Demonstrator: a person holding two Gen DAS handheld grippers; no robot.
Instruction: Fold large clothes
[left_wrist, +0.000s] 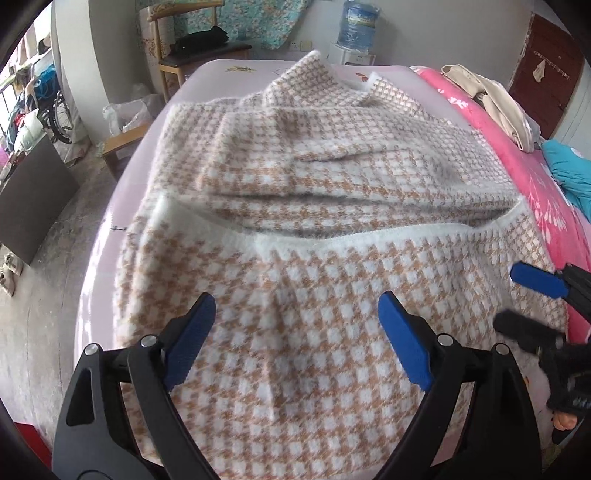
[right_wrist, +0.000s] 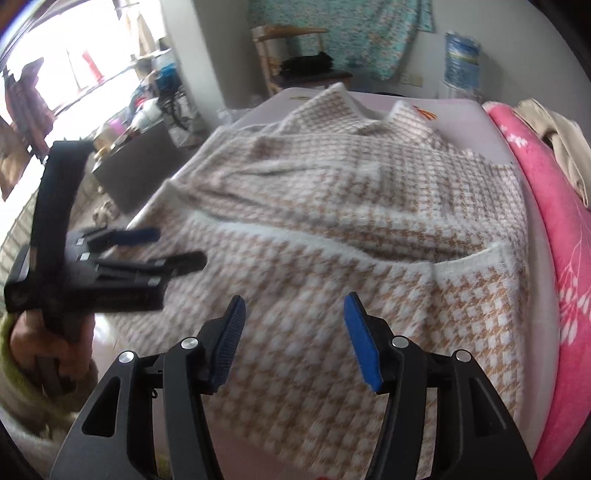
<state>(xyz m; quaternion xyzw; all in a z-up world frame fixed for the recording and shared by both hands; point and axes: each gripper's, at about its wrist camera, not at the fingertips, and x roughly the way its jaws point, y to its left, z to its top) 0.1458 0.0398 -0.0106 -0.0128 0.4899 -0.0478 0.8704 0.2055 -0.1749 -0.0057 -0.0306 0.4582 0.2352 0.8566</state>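
Note:
A large tan-and-white houndstooth knit garment lies spread on a pale pink bed, with its near part folded over so a white ribbed hem runs across the middle. It also shows in the right wrist view. My left gripper is open and empty just above the near fold. My right gripper is open and empty over the same fold, further right. The right gripper also shows at the right edge of the left wrist view. The left gripper shows at the left of the right wrist view.
A pink floral blanket with beige clothing lies along the bed's right side. A wooden chair with dark clothes and a water jug stand beyond the bed. The floor with a dark board lies to the left.

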